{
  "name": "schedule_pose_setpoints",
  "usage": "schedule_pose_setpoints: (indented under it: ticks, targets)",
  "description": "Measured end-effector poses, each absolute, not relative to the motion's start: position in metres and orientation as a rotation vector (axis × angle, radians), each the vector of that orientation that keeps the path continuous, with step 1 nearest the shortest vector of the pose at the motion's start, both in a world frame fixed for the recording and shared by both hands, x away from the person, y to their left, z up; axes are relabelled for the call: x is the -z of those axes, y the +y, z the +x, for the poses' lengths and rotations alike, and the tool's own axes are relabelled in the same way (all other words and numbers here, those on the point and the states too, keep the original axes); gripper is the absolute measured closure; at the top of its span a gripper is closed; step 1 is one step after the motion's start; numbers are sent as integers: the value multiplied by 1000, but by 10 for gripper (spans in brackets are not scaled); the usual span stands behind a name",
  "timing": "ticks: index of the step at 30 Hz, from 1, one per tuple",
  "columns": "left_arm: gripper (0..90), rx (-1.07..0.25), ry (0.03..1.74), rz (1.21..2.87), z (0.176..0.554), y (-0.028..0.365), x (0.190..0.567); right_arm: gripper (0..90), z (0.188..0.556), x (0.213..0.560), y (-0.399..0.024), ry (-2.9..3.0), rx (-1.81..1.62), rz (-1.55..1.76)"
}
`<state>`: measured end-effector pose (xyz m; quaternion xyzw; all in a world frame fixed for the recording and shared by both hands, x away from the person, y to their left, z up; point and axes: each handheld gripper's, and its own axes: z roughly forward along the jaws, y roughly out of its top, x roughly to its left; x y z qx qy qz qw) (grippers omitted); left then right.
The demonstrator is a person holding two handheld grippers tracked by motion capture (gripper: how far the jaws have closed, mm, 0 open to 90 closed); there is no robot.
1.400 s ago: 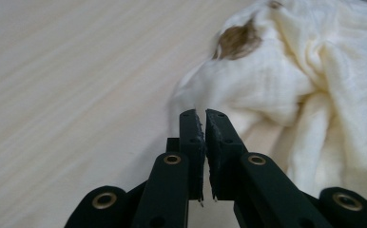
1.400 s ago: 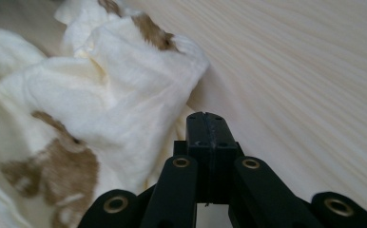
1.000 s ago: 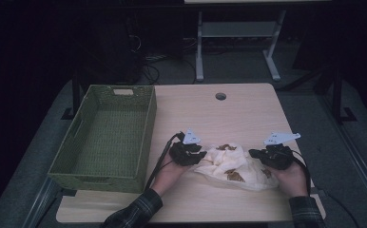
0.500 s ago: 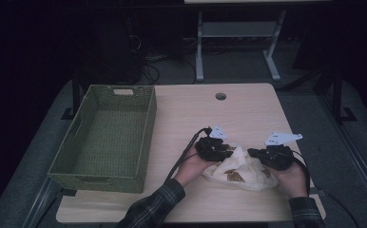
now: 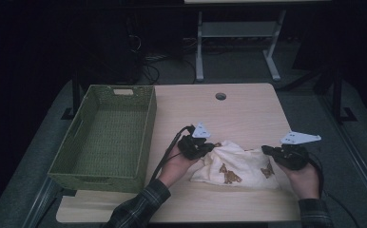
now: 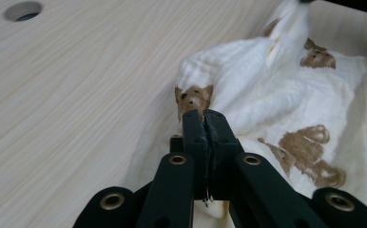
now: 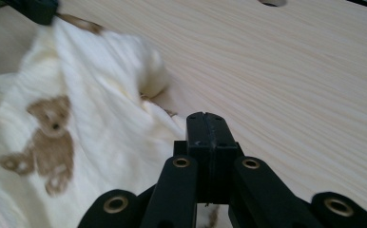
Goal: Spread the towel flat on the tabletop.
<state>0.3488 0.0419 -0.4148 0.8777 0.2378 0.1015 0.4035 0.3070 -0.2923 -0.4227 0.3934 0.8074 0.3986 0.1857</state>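
While each hand-held gripper (image 5: pixel 205 148) (image 5: pixel 267 150) pinches an edge, the cloth (image 5: pixel 236 164) lies between them.

In front of me lies a pale, light-grained wooden table (image 5: pixel 248 114); a small round cable hole (image 5: pixel 220 96) is cut through it near its far edge, and I see that hole again at the upper left of my left gripper view (image 6: pixel 24 10); on the table's left side stands a green woven rectangular basket (image 5: pixel 87 156) with a handle slot in its far wall, its long side running away from me; beyond the table, on the dark grey floor (image 5: pixel 248 66), stands a light metal frame with two legs and a crossbar (image 5: pixel 238 33); left of that frame a tangle of dark cables (image 5: pixel 148 59) lies on the floor.
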Motion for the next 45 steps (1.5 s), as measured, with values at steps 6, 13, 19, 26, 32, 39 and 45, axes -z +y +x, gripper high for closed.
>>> schedule_pose_setpoints:
  ticks: [6,13,19,26,32,39,45]
  targets:
    - [883,-184,607,2247,333,55,422,900,296,425,-304,2266,-1140,1155]
    - [881,-117,596,2311,316,57,440,899,286,436,-295,2353,-1107,1161]
    - [762,-135,590,2321,308,63,443,800,286,441,-291,2378,-1117,1161]
    - [668,-213,654,2267,321,67,436,701,314,435,-277,2366,-1180,1136]
    - [597,-252,710,2234,335,67,437,681,341,445,-250,2434,-1192,1127]
    - [565,-283,733,2212,338,70,437,860,353,464,-230,2552,-1037,1109]
    - [553,-283,722,2213,335,72,436,883,344,446,-238,2449,-1117,1057]
